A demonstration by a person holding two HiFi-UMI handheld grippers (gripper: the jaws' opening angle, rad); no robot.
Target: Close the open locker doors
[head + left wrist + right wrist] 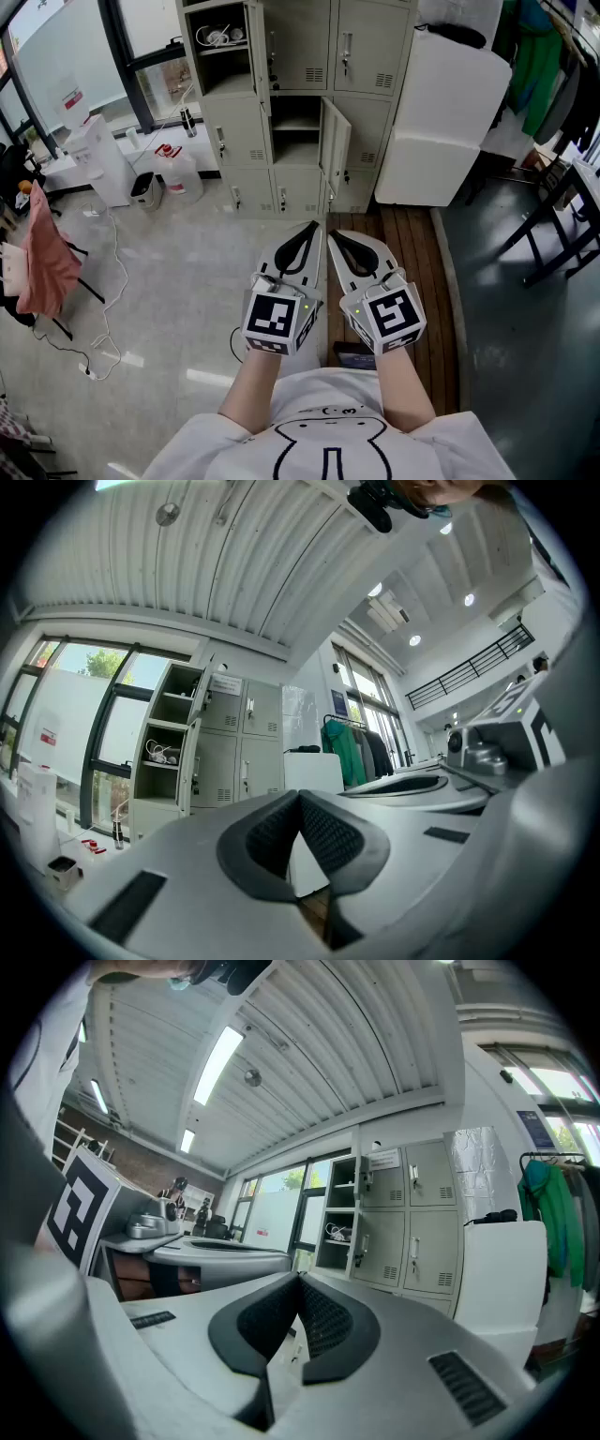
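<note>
Grey lockers (361, 56) line the far wall beyond a pale floor (187, 272). Two doors hang open: the middle door (335, 142) and the upper left door (254, 47). The left gripper (312, 231) and right gripper (335, 236), both clenched and empty, are well apart from them. It is probably best to step closer, then push each door near its free edge.

White black-printed T-shirt (234, 448); grey left hand-held gripper (313, 228), grey right hand-held gripper (332, 234).

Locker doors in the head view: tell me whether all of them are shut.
No, the middle door of the lockers stands swung wide open.
</note>
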